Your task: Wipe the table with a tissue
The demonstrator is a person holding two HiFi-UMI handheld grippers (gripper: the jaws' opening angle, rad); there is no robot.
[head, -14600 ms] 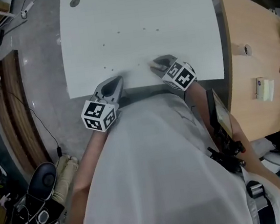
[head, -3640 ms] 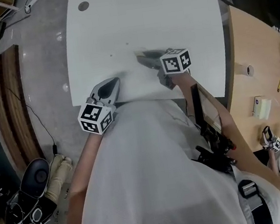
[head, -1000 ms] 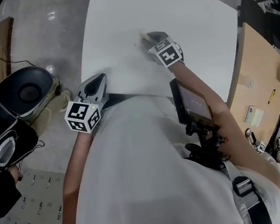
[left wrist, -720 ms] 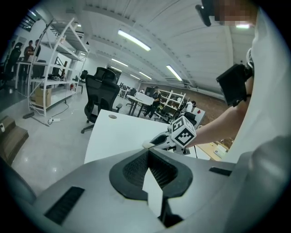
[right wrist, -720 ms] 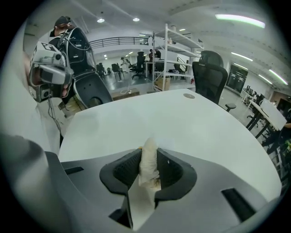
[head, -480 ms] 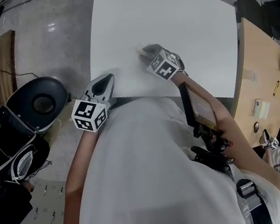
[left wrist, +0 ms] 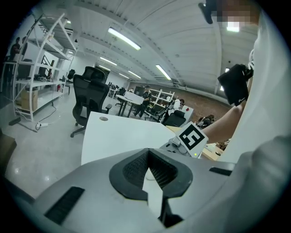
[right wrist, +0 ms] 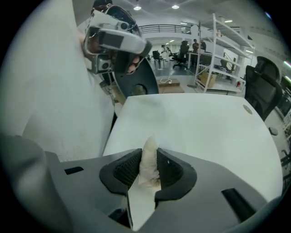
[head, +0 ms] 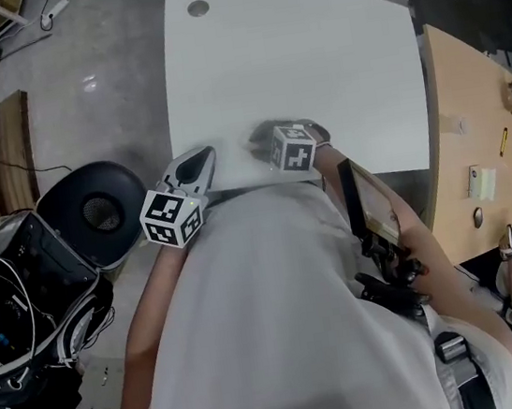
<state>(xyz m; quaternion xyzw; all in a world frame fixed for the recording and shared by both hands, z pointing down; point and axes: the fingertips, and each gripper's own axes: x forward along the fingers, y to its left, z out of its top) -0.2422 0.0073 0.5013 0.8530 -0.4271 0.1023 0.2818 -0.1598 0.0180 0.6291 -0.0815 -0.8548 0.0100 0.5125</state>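
Observation:
A white table (head: 311,59) fills the middle of the head view. My right gripper (head: 264,137) points steeply down at the table's near edge, blurred, with its marker cube (head: 292,146) on top. In the right gripper view (right wrist: 148,169) its jaws are shut on a wad of white tissue (right wrist: 149,161) that sticks out past the pads over the table (right wrist: 204,132). My left gripper (head: 195,160) hovers at the table's near left corner. Seen in the left gripper view (left wrist: 148,169), its pads meet with nothing between them. The right gripper's cube (left wrist: 192,138) shows beyond it.
A wooden table (head: 470,112) with small items adjoins the white table on the right. A black chair seat (head: 96,210) and a black bag (head: 17,317) sit on the floor at the left. A round cable hole (head: 198,8) marks the far left corner.
My right gripper has slid with the tissue toward the table's near edge and rolled. The left gripper has stayed by the near left corner. The head camera's view has shifted.

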